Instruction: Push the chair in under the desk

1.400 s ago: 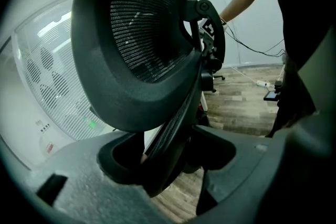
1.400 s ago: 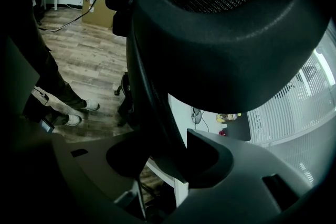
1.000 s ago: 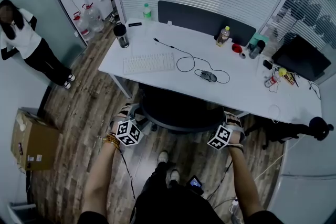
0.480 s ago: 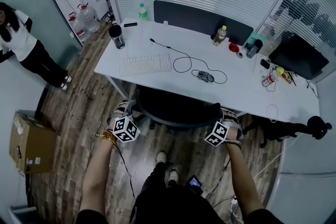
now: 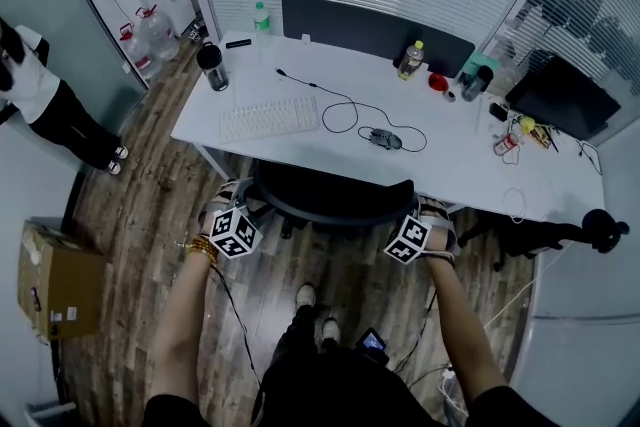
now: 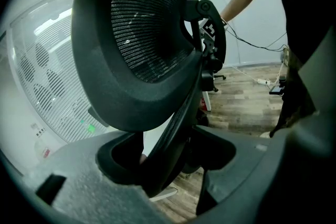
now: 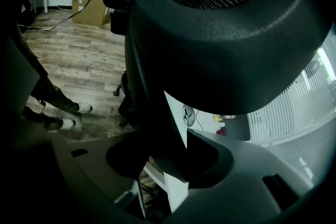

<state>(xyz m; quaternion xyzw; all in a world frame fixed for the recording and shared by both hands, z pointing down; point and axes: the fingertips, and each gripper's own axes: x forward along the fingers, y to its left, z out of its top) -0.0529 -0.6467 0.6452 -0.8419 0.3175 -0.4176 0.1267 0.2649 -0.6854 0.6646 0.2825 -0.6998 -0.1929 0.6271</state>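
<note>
Far out to the left of the left tool, a brown cardboard box (image 5: 55, 280) sits on the grey-brown plank floor (image 5: 130, 205), and a person in a white top and dark trousers (image 5: 45, 100) stands by the wall beyond it. Now the left tool (image 5: 228, 200) itself: it's planted at the left end of the black mesh-backed office chair (image 5: 330, 197), and its own camera shows the jaws clamped on the chair's dark left back strut (image 6: 176, 123), with the mesh backrest looming right above them.

Ahead of that tool lies the white rectangular tabletop (image 5: 460, 170). On it are a black lidded tumbler (image 5: 210, 65), a clear bottle with a green cap (image 5: 261, 18) and a white flat keyboard (image 5: 270, 118).

Between the two tools, the chair's backrest sits right up against the near edge of the tabletop, and the seat is out of sight beneath it from the head view. Just behind the tools, the wearer's pale shoes (image 5: 315, 310) stand on the planks.

Over to the right tool (image 5: 435, 215), at the chair's right end. Same story here, with its jaws closed on the dark right back strut (image 7: 152, 113) and the backrest's padded rim filling the top of its view. Ahead of this tool there's a dark computer mouse (image 5: 382, 139) on a looping black cable (image 5: 345, 110), and further back a bottle of yellow drink (image 5: 410, 60) and a small red cup (image 5: 437, 82).
</note>
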